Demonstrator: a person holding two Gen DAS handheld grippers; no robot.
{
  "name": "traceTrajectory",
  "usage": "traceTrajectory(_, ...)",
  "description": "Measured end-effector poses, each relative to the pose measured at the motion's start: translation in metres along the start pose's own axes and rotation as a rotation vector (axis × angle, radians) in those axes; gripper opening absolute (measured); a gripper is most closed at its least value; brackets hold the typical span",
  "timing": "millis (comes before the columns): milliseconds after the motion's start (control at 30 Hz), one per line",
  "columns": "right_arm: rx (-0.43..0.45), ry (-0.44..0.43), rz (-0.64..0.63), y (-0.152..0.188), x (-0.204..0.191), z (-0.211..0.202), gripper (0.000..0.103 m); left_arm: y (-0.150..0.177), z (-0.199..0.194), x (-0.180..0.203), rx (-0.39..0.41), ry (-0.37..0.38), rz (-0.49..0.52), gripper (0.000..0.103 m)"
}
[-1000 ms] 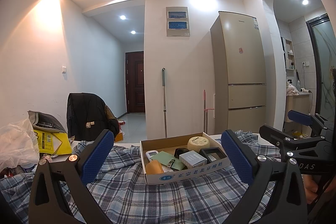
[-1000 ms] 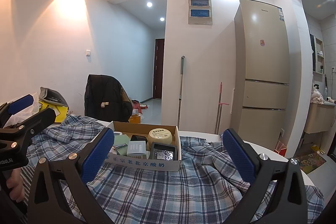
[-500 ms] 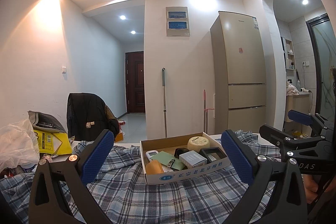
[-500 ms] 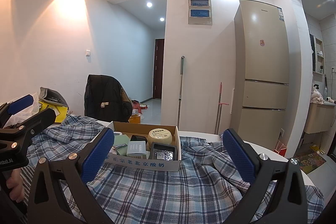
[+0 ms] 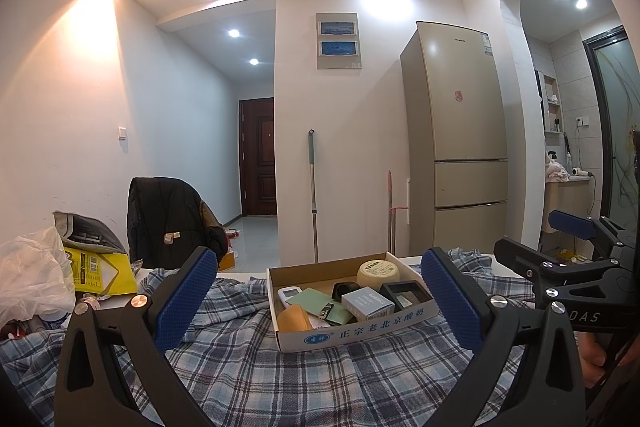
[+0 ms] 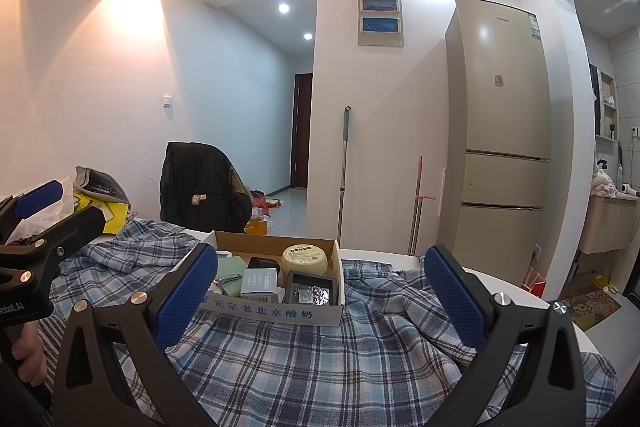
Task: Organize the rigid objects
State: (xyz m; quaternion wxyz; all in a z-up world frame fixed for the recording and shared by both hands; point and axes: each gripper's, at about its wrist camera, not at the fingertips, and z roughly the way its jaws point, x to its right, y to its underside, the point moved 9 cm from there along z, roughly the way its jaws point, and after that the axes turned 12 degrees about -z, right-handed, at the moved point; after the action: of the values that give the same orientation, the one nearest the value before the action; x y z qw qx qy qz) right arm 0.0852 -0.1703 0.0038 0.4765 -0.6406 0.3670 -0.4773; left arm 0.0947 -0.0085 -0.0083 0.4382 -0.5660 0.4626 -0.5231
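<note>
- Nearest the lens, the left tool (image 5: pixel 316 301) hangs spread wide with nothing between its blue pads, low over the plaid cloth (image 5: pixel 256 379) just short of the cardboard box (image 5: pixel 352 331)
- The right tool (image 6: pixel 320 301) matches it: fully spread, empty, facing the box's front wall from the other side
- The rigid items sit packed inside the box: an orange piece (image 5: pixel 294 319) at the near left corner, a green card holder (image 5: pixel 320 307), a small blue-grey carton (image 5: pixel 367 303), a black tray (image 5: pixel 404 293)
- Deeper in the box, a white remote (image 5: pixel 289 295), a black ring (image 5: pixel 346 289), and a round cream tub (image 5: pixel 378 273) at the back
- Risk, as I read it: the items are crowded, so a wide pad going in for one could shove its neighbour or tip the carton
- Also, the box rests on loose rumpled cloth over the desk (image 6: pixel 516 291), so a push on its wall could slide it or bunch the fabric
- Writing: blue Chinese lettering along the box front reads 正宗老北京酸奶; "DAS" shows on the right tool's body, "obot.AI" on the left one; labels on the tub and carton are too small to read
- Far behind the box, a fridge (image 5: pixel 456 147) stands against the wall
</note>
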Motion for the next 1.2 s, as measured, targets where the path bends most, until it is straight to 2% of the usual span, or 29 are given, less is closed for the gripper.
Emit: traceTrajectory(1200,0.006,0.011,-0.001,0.0008,-0.0007,-0.002,0.103,-0.0008,-0.0009,-0.0006,0.006,-0.001,0.002,0.103)
